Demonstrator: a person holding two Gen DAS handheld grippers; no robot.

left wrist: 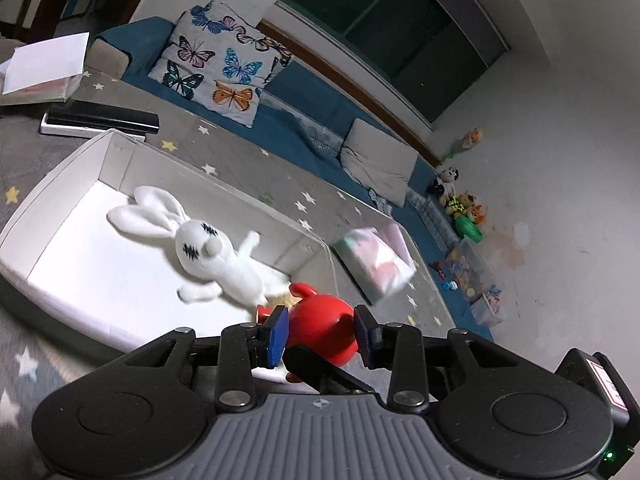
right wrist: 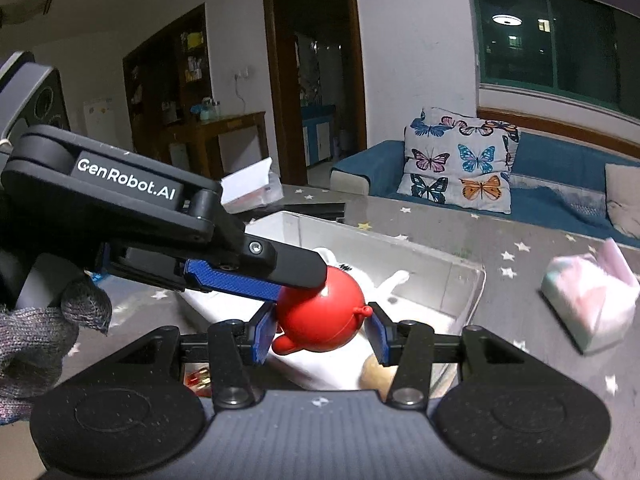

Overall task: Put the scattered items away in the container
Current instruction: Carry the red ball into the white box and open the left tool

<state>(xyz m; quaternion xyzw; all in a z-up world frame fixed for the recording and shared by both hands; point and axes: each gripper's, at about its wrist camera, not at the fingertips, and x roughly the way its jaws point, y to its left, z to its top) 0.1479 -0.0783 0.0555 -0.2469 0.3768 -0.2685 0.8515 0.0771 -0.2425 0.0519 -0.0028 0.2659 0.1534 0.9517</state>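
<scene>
A red round plastic toy (left wrist: 320, 330) with small knobs hangs over the near corner of a white open box (left wrist: 120, 140). My left gripper (left wrist: 322, 332) is shut on it, blue pads pressing on both sides. In the right wrist view the same red toy (right wrist: 320, 316) sits between the pads of my right gripper (right wrist: 322, 334), also shut on it. There the left gripper (right wrist: 296, 284) reaches in from the left and clamps the toy's top. A white plush rabbit (left wrist: 208, 248) lies in the box, with a tan item (right wrist: 376, 376) beside it.
A pastel tissue pack (left wrist: 376, 260) lies on the grey star rug right of the box. Behind the box are a flat black case (left wrist: 100, 120) and an open white carton (left wrist: 44, 68). A butterfly pillow (left wrist: 216, 68) rests on the blue sofa. A gloved hand (right wrist: 40, 340) holds the left gripper.
</scene>
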